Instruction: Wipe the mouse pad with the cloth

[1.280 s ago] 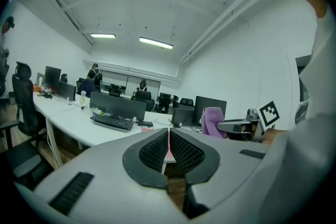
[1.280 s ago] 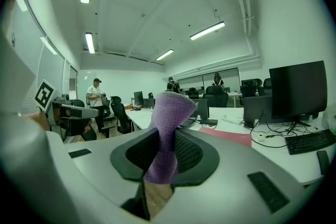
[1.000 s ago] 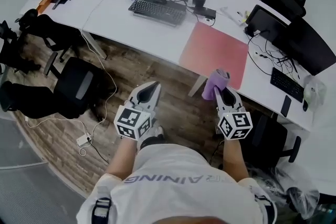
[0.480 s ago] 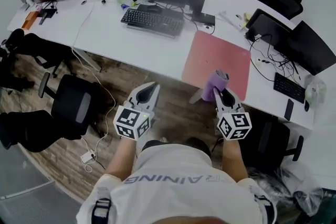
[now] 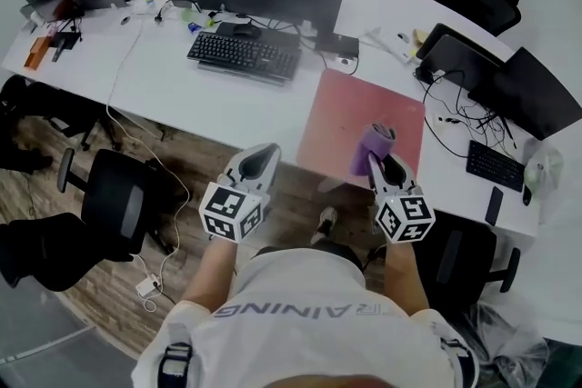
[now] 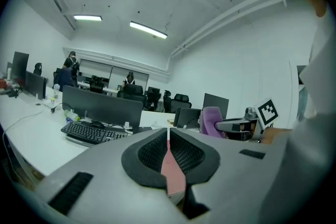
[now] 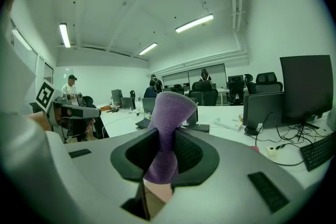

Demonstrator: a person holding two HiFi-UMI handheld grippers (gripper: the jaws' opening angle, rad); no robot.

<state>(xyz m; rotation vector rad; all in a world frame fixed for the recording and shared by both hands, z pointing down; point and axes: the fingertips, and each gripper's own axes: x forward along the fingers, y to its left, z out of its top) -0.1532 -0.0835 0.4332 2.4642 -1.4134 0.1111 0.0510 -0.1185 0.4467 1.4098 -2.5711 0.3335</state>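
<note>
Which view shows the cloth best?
The right gripper view: the cloth stands large and central, clamped by the right gripper. The head view shows it small, from above; the left gripper view, small and far off.

Lighting is bright and even, from long white fluorescent ceiling strips (image 6: pixel 148 30). The curved white desk (image 5: pixel 227 100) shows mild glare; shadows are soft. Both gripper views are fisheye with black vignetted corners; the right one is green-tinted. The head view bows at its edges.
</note>
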